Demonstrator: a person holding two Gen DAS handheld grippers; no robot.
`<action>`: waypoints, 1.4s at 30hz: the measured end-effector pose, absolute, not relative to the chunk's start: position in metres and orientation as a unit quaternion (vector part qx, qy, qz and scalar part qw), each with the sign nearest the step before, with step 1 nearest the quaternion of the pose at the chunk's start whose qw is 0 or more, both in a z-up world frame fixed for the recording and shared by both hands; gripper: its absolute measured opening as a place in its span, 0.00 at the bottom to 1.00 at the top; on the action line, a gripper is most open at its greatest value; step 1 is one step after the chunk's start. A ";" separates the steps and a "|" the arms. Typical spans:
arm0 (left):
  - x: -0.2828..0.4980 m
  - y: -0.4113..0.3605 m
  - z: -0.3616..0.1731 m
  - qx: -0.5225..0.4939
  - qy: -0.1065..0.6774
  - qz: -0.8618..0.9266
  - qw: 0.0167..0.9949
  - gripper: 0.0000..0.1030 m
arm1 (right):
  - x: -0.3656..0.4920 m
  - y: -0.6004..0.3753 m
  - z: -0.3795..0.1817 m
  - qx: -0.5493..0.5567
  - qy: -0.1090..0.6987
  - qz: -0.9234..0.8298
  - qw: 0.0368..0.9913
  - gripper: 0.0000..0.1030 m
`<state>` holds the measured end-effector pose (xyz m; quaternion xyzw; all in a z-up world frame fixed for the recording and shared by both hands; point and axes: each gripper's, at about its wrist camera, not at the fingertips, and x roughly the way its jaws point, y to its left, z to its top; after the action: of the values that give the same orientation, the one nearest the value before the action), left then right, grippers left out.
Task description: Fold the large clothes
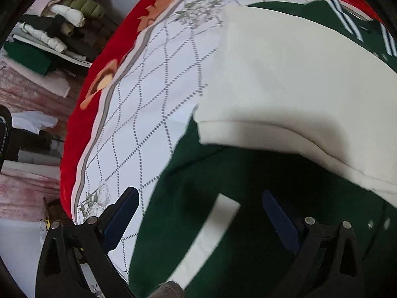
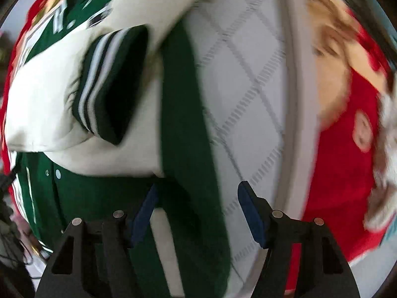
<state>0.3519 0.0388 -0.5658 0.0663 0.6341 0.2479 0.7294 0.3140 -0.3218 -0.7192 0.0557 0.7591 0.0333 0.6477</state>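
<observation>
green-and-cream jacket [image 1: 223, 173] on the quilt [image 1: 153, 94] — left claw [image 1: 201, 211] and right claw [image 2: 196, 203] spread wide, gripping nothing.

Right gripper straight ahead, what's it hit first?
Likely the jacket's green edge, lying between the open right gripper's fingers. Beyond it is the cream sleeve. Depth is unclear.

Each gripper [image 1: 201, 213] [image 2: 198, 211] has black triangular cut-out arms, round silver pins and dark blue finger pads.

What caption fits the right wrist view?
Open right gripper straddles the green jacket edge, its cream sleeve folded across.
</observation>
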 end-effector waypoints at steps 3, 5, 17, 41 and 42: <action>0.364 0.047 -0.573 0.069 0.631 0.259 0.728 0.99 | 0.326 -0.316 -0.728 0.032 0.733 0.006 0.680 0.44; 0.374 0.052 -0.585 0.075 0.638 0.266 0.719 0.99 | 0.326 -0.341 -0.721 0.116 0.701 -0.038 0.702 0.36; 0.406 0.075 -0.606 0.061 0.628 0.293 0.718 1.00 | 0.321 -0.388 -0.724 0.201 0.681 -0.070 0.700 0.36; 0.397 0.066 -0.560 0.058 0.602 0.266 0.750 1.00 | 0.304 -0.398 -0.666 0.227 0.679 -0.153 0.681 0.46; 0.392 0.059 -0.557 0.064 0.602 0.258 0.753 1.00 | 0.300 -0.396 -0.654 0.224 0.666 -0.152 0.696 0.46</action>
<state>0.3925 0.0592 -0.5570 0.0639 0.6017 0.2581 0.7531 0.2997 -0.3955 -0.6538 0.2242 0.6655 -0.1515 0.6956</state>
